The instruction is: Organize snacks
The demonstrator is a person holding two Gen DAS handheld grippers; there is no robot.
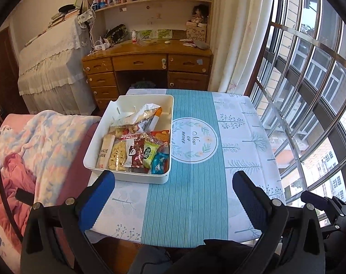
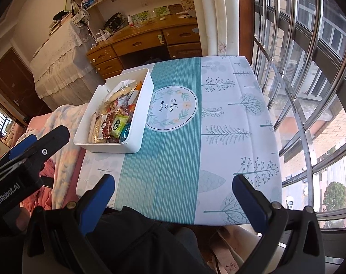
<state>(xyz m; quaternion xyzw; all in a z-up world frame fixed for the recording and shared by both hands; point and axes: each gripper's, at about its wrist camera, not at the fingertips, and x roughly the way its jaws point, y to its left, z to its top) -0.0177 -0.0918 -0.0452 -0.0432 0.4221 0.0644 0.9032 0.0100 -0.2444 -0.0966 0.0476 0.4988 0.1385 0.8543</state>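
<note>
A white plastic bin (image 1: 166, 114) (image 2: 141, 123) stands on the left part of the table, filled with several snack packets (image 1: 136, 153) (image 2: 113, 121), among them a green one (image 1: 150, 154) and a crinkled silver bag (image 1: 141, 116). My left gripper (image 1: 174, 179) is open with nothing between its blue pads, hovering over the table's near edge just in front of the bin. My right gripper (image 2: 174, 182) is open too, holding nothing, above the near edge and further right. The left gripper (image 2: 33, 146) also shows at the left of the right wrist view.
The table wears a teal-and-white cloth (image 1: 195, 194) (image 2: 218, 125). A bed with a pink and blue blanket (image 1: 35, 141) borders it on the left. A barred window (image 1: 310, 91) runs along the right. A wooden desk (image 1: 145, 61) stands beyond the far edge. A person's dark-clothed lap (image 2: 138, 239) is below.
</note>
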